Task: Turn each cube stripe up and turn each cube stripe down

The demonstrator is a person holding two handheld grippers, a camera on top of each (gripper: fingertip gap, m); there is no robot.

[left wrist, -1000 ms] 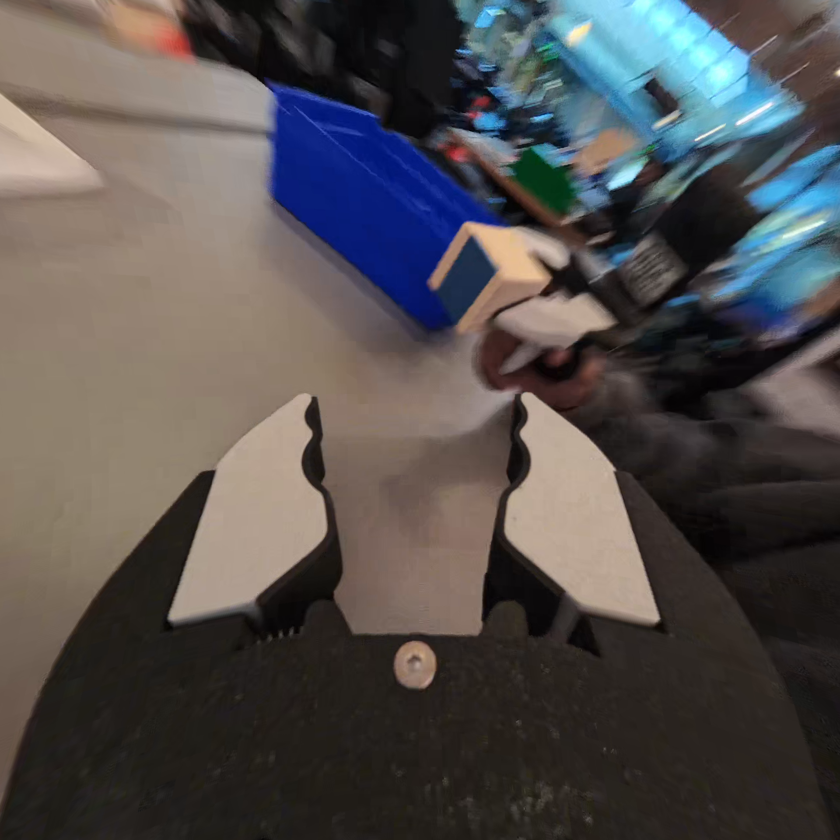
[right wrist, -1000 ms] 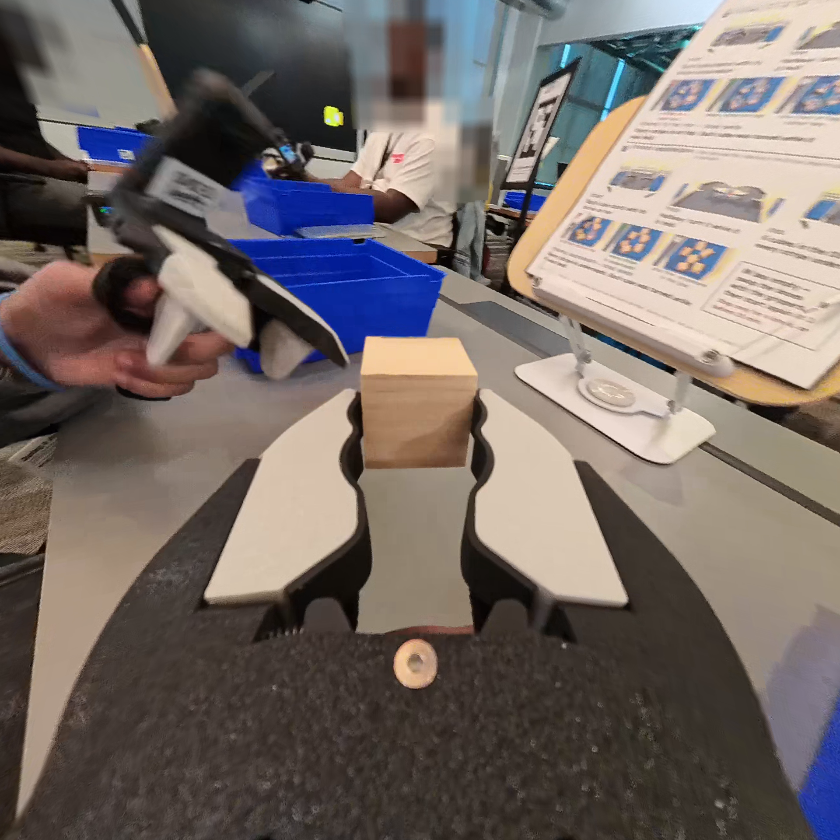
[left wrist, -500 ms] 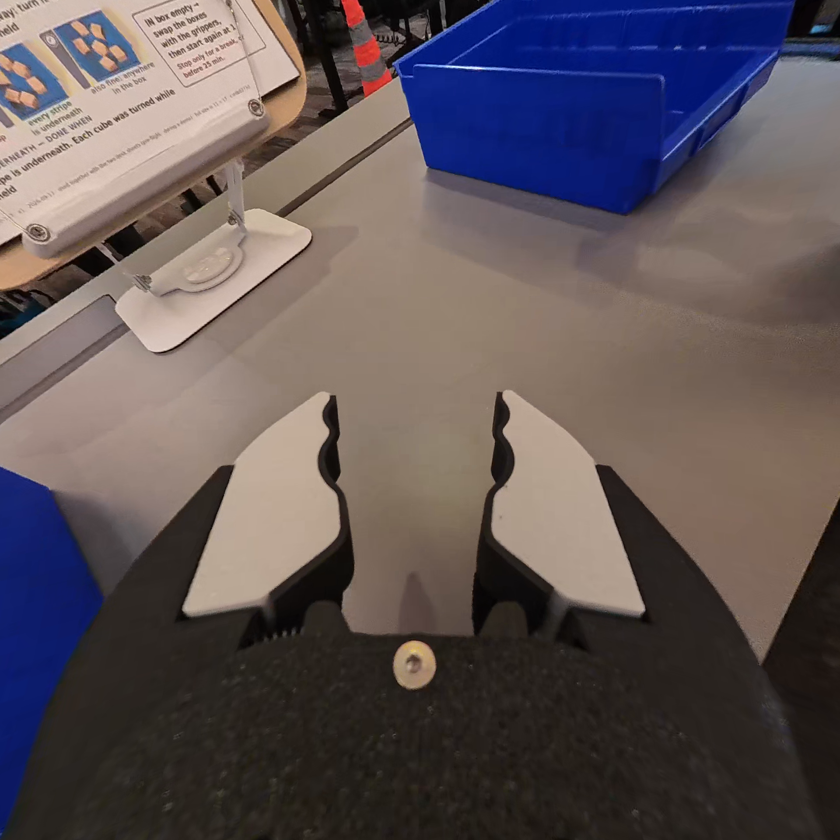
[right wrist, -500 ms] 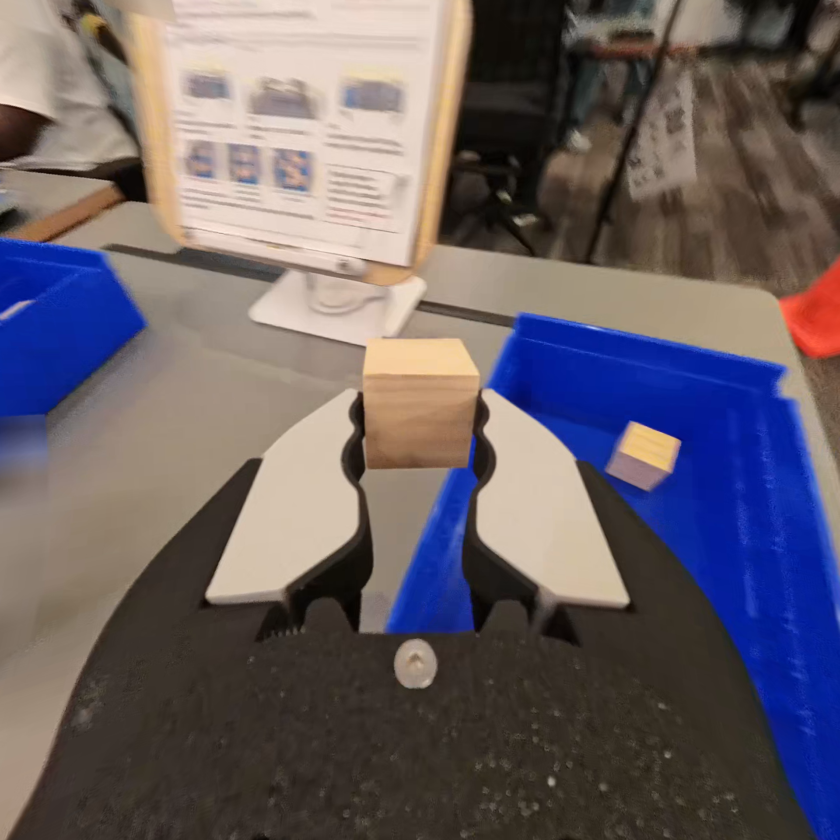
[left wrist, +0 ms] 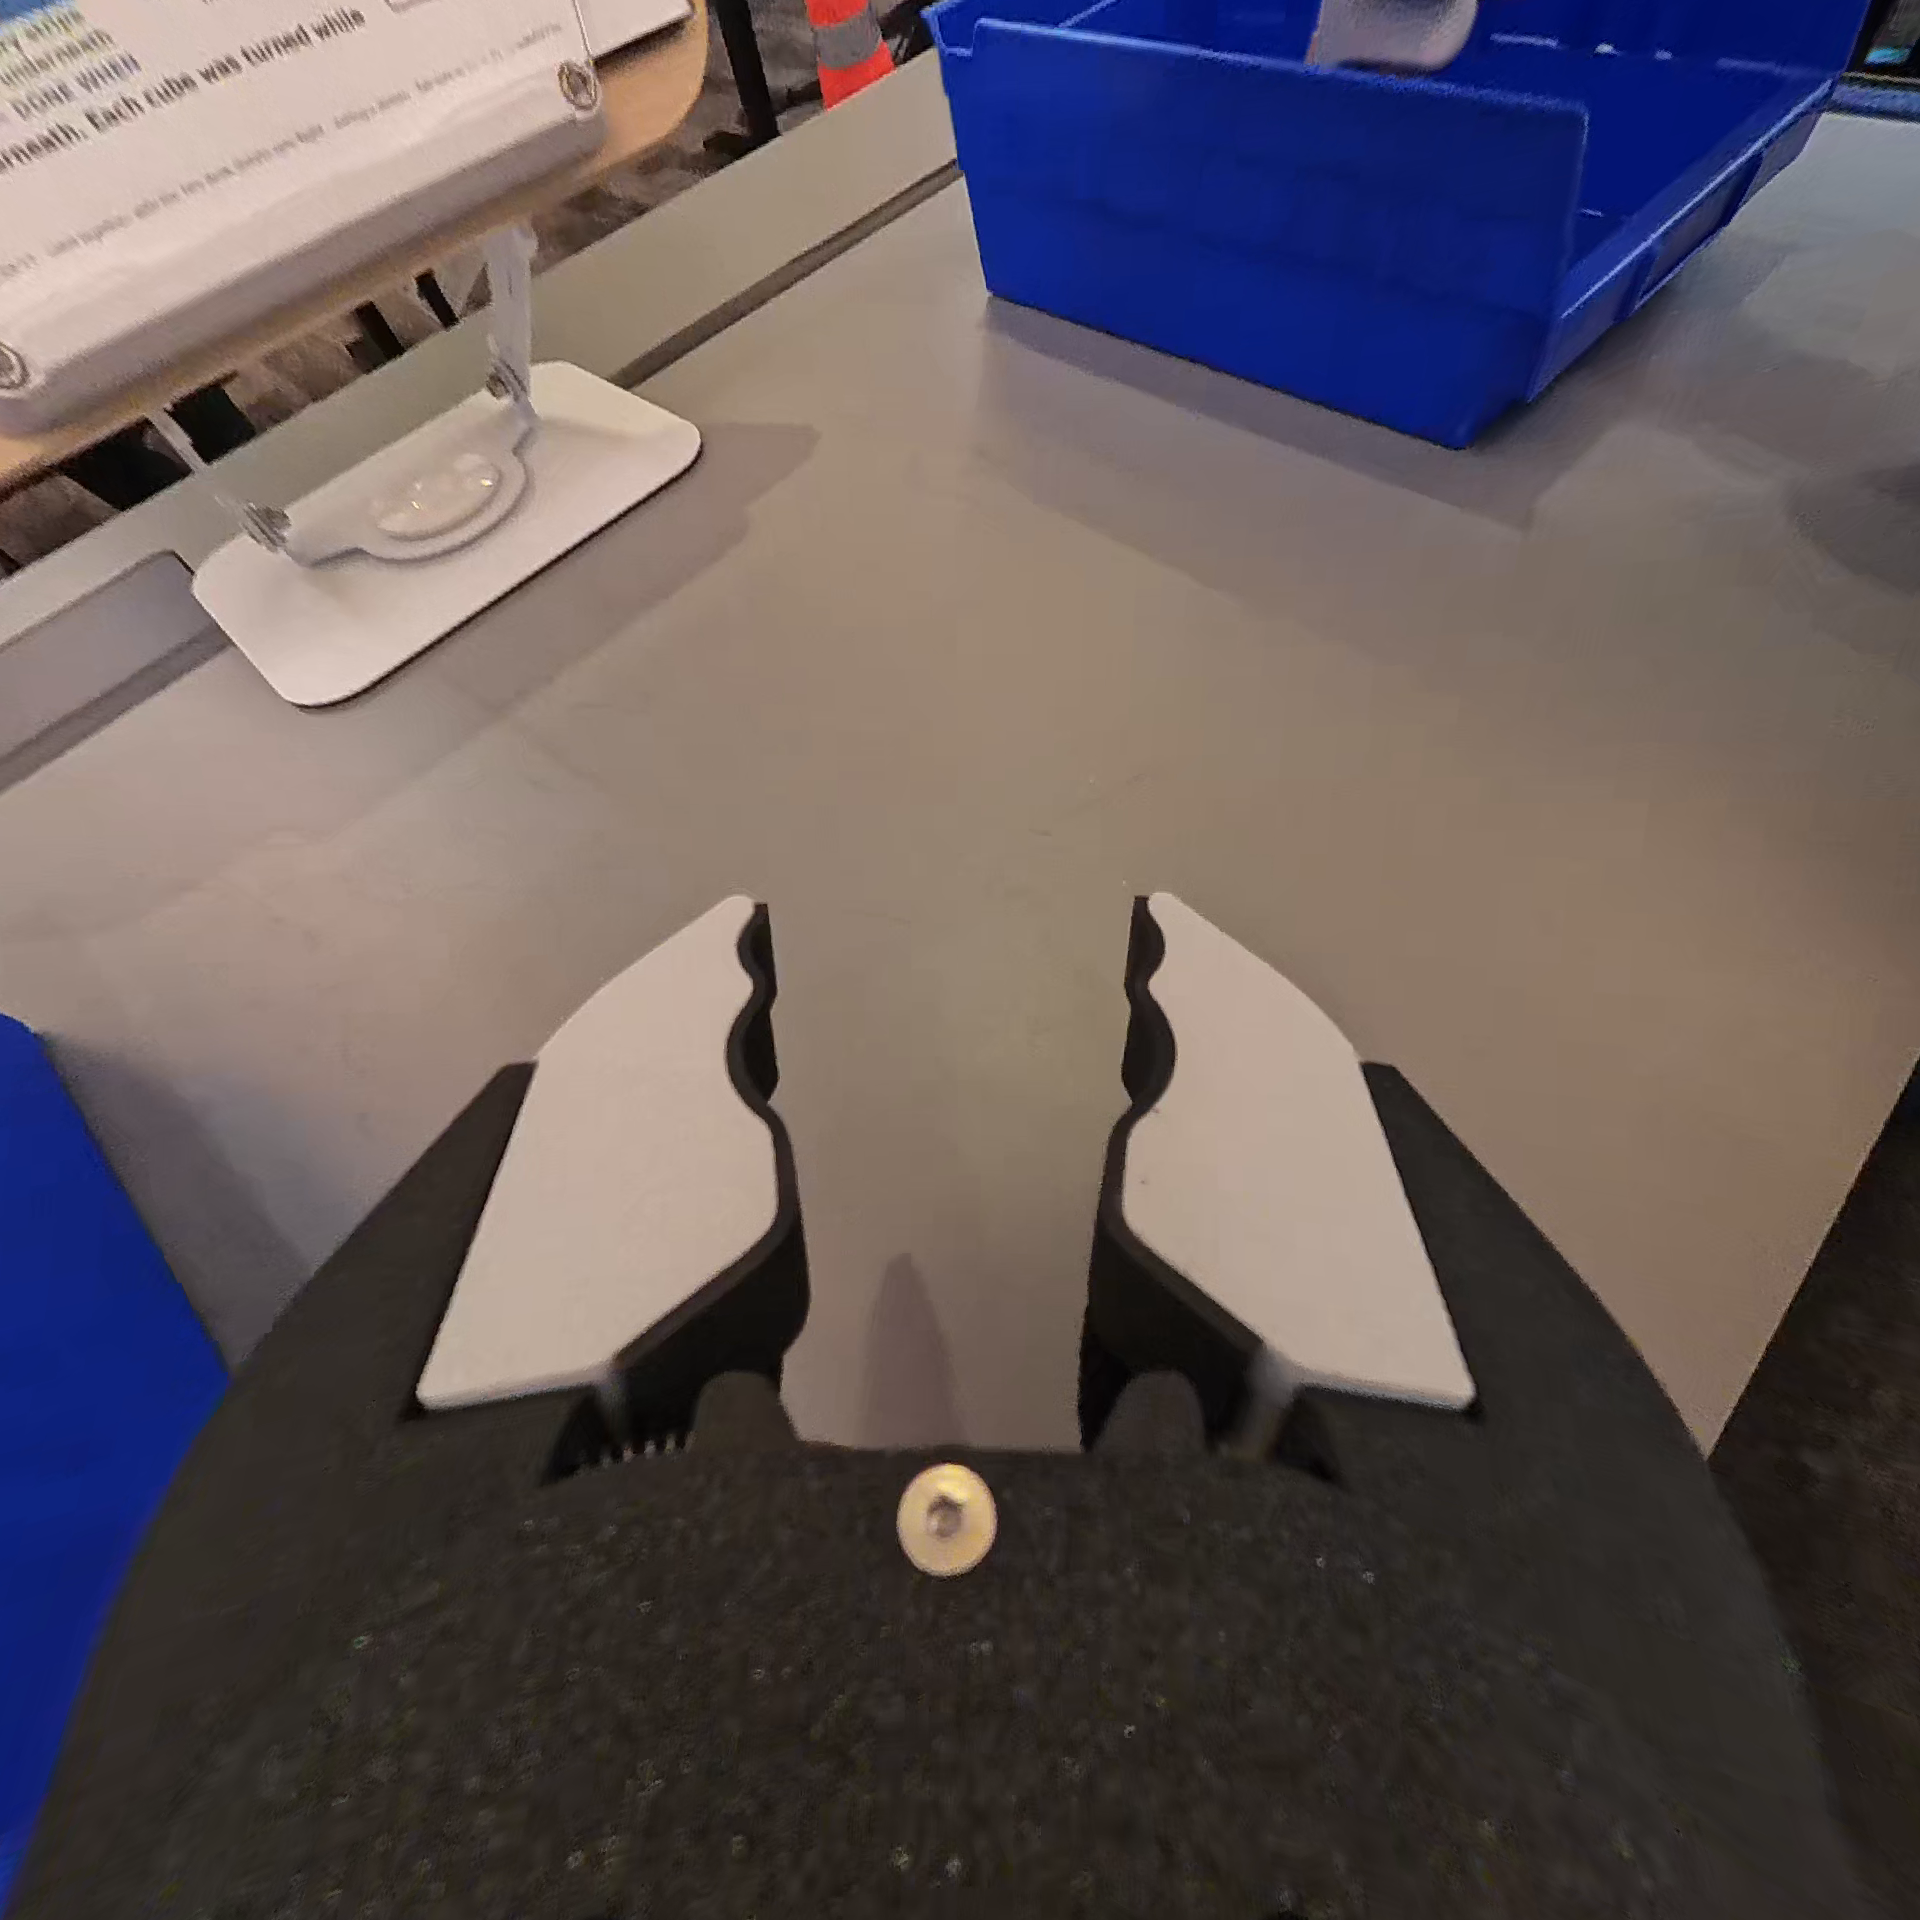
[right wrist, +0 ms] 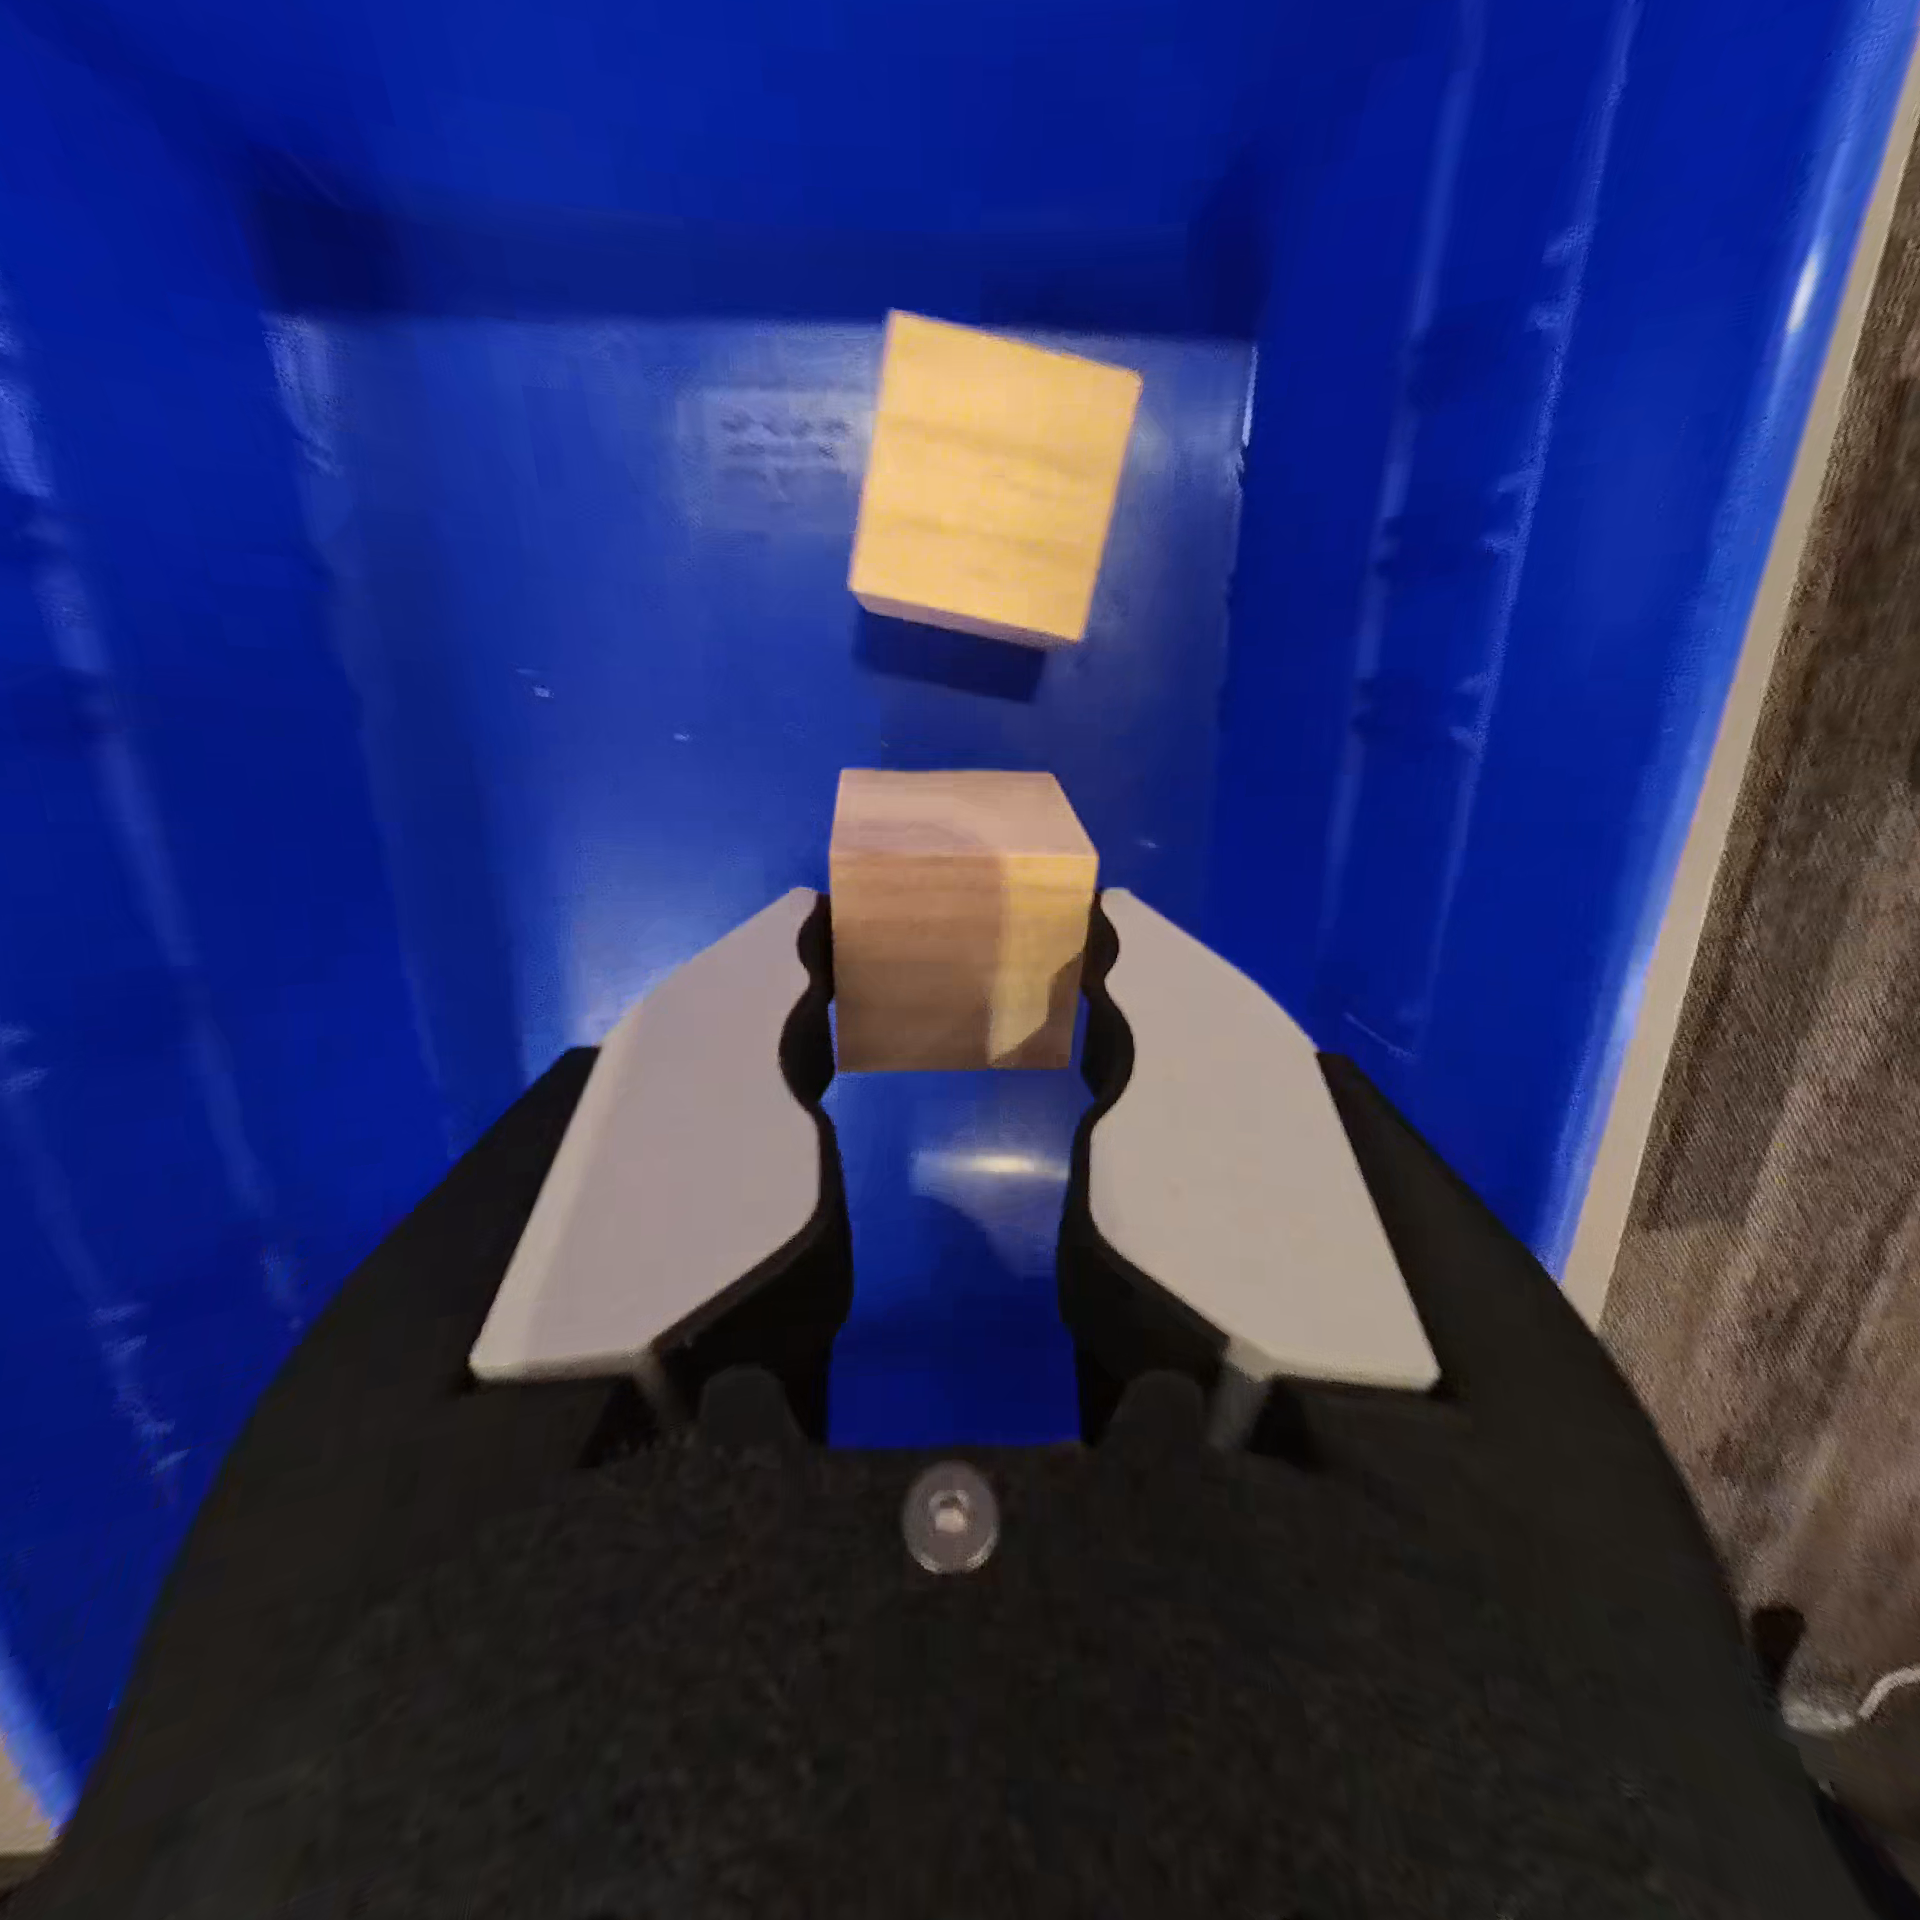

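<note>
Cube held over blue bin; left gripper empty

Table [left wrist: 1195, 675] is smooth and grey; we see a blue plastic bin [left wrist: 1299, 239] at its far side and a white-based stand [left wrist: 436, 530] carrying a printed sheet. Our left gripper [left wrist: 951, 914] hangs above bare tabletop, fingers spread, nothing between them. Our right gripper [right wrist: 961, 914] is clamped on a plain wooden cube [right wrist: 961, 925] inside a glossy blue bin [right wrist: 364, 727]. A second cube [right wrist: 992, 478] rests on that bin's floor beyond it. No stripe shows on either cube.
</note>
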